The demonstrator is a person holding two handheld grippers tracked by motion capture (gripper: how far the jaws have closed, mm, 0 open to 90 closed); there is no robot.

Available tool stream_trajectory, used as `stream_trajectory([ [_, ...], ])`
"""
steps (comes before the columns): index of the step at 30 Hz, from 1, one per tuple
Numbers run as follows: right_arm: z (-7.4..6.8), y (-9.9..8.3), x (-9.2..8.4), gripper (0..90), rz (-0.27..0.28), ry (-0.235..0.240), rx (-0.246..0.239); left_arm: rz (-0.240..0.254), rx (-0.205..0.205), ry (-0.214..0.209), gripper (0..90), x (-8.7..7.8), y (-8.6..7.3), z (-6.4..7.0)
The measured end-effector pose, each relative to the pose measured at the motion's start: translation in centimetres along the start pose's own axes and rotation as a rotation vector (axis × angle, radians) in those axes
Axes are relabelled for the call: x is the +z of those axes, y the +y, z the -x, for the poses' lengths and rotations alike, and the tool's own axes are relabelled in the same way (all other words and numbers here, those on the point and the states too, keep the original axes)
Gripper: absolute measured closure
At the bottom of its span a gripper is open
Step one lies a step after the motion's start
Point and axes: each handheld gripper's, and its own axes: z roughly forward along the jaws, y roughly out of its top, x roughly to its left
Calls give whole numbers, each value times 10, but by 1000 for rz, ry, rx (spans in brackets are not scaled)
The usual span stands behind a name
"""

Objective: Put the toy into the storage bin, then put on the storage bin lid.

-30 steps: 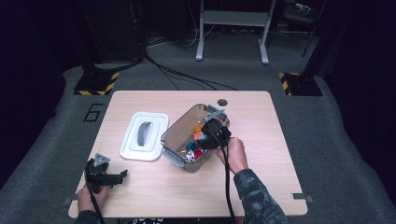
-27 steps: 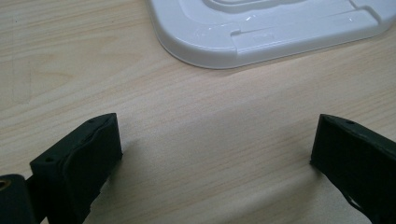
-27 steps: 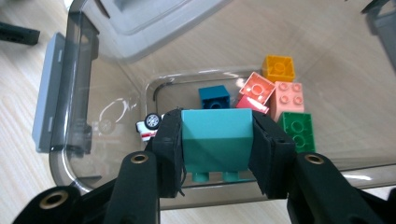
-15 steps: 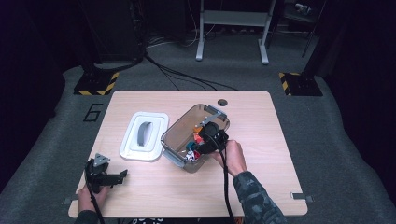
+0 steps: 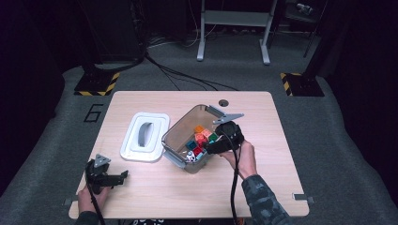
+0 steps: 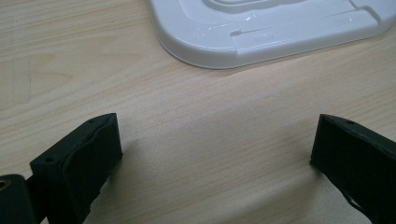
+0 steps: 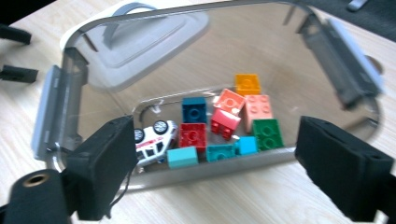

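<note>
A clear smoke-tinted plastic bin (image 5: 187,136) with grey side latches stands open and upright at the centre of the high view, set at a slant on the wooden table. On its floor, seen in the lower middle of the right gripper view, lie loose toy bricks (image 7: 224,122) in orange, pink, red, dark blue, teal and green, clustered and partly touching. A small white toy car (image 7: 152,140) rests tilted at the left end of the cluster, just beside the red brick.
</note>
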Motion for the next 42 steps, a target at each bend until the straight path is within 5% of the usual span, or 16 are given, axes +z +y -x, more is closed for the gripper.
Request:
stream_trajectory([
  [23,56,-112,-7,35,-33,-144,209,0,0,1,16,0,0,0],
  [42,64,-155,2,40,-62,-216,282,2,6,-2,16,0,1,0],
])
